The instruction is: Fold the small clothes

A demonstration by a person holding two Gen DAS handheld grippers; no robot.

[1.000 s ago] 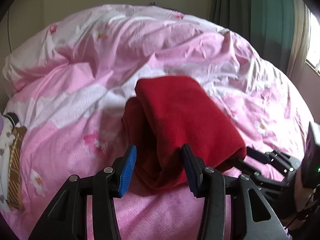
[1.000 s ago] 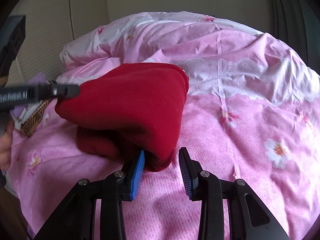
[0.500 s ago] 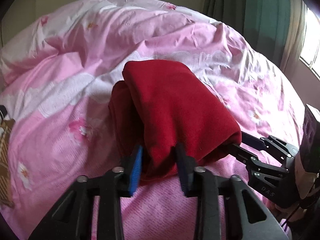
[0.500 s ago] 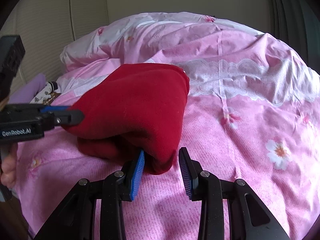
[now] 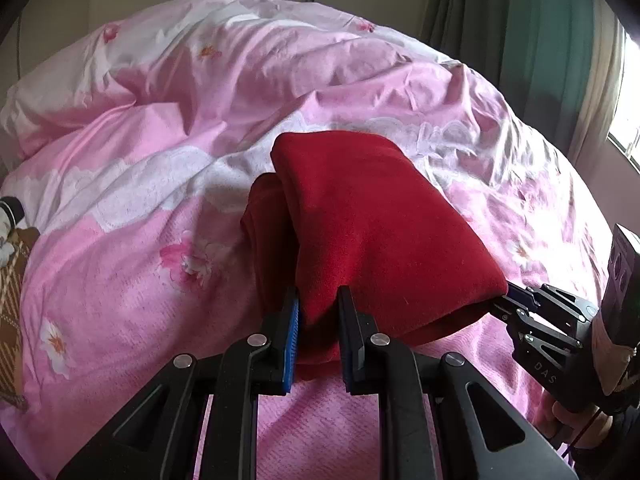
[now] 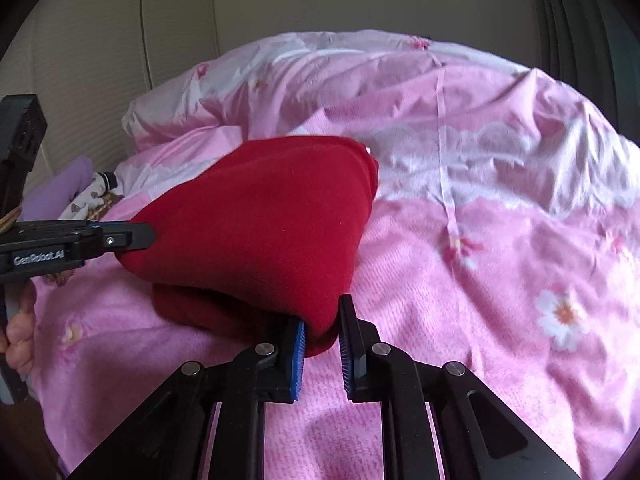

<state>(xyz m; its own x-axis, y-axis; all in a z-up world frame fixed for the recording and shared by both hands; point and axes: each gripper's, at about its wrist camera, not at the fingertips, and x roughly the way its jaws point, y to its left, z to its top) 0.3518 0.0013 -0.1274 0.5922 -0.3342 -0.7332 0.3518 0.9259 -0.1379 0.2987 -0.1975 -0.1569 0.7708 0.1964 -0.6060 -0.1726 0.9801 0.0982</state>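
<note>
On the pink duvet (image 5: 132, 288), at 6 o'clock in each wrist view, left gripper (image 5: 318, 336) and right gripper (image 6: 322, 340), open a second ago, are closing onto the near edge of the red garment (image 5: 372, 232); both corners pinched; ready to lift for the next fold.

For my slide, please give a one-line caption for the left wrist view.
Both grippers' jaws closing on the near edge of a folded red garment lying on a pink floral duvet.

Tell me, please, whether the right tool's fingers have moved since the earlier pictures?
Yes: in the right wrist view the right tool fingers are closing inward onto the red cloth corner, narrowing the pink quilt strip seen between them.
</note>
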